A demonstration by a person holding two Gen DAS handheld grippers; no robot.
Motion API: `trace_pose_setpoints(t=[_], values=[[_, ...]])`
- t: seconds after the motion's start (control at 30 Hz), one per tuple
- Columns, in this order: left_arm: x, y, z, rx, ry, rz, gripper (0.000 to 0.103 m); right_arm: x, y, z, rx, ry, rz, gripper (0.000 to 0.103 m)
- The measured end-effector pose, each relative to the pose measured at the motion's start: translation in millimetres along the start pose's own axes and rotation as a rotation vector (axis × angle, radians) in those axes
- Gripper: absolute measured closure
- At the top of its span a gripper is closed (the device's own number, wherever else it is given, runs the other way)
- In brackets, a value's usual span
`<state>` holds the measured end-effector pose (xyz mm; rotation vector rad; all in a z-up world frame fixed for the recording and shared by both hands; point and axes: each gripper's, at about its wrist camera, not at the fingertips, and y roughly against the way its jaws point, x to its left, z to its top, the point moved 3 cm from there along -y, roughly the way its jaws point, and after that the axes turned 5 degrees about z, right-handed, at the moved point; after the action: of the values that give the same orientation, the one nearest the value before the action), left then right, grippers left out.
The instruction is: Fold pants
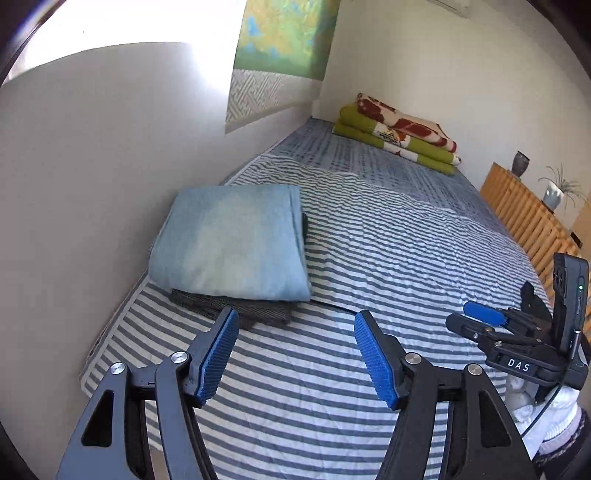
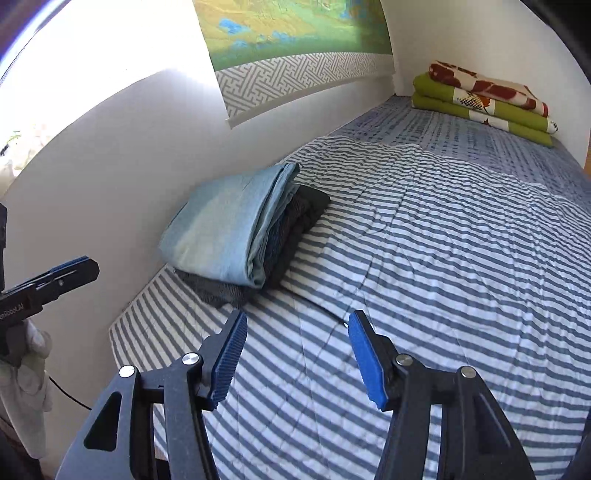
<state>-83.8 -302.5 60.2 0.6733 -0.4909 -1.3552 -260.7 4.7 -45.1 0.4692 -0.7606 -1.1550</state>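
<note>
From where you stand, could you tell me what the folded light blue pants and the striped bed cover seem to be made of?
Light blue pants: probably soft matte woven cotton or light denim; faded, slightly grainy surface.
Striped bed cover: seemingly thin quilted cotton; stitch lines and fine puckers.

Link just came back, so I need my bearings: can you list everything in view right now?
folded pants: one, light blue, top of the pile by the wall
dark folded garments: count unclear, charcoal, under the pants
striped cover: one, grey-white, on the bed
folded blankets: stack, green and red-white, far end
wall hanging: one, green-yellow
wooden rail: one, tan, right edge
vase: one, dark
potted plant: one
left gripper: open, empty
right gripper: open, empty
</note>
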Motion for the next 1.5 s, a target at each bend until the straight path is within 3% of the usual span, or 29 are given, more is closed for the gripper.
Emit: trace_pose_setpoints(t=[0.07,0.23,0.37,0.57,0.73,0.9,1.1,1.5], values=[[-34,27,-15,-0.023,-0.038,-0.007,0.023,2,25,-20,-0.009,0.011,-0.026,0.048],[-74,115,-68,-0.094,-0.051,-0.024,0.01,4,93,-69,-0.063,0.017,-0.048,0.041],[-112,157,-106,-0.125,-0.053,-0.048,0.001,2,142,-109,-0.107,0.009,-0.078,0.039],[-142,182,-166,-0.111,-0.05,-0.048,0.0,7,200,-159,-0.157,0.002,-0.135,0.035],[-144,200,-202,-0.093,-0.039,-0.061,0.0,20,231,-184,-0.194,-0.002,-0.151,0.029],[-135,211,-215,-0.103,-0.051,-0.015,0.0,35,240,-202,-0.239,0.015,-0.213,0.021],[-109,210,-217,-0.094,0.003,-0.029,0.0,37,225,-220,-0.164,-0.007,-0.202,0.02],[-88,198,-217,-0.082,-0.023,0.014,0.0,45,214,-226,-0.155,-0.016,-0.212,0.02]])
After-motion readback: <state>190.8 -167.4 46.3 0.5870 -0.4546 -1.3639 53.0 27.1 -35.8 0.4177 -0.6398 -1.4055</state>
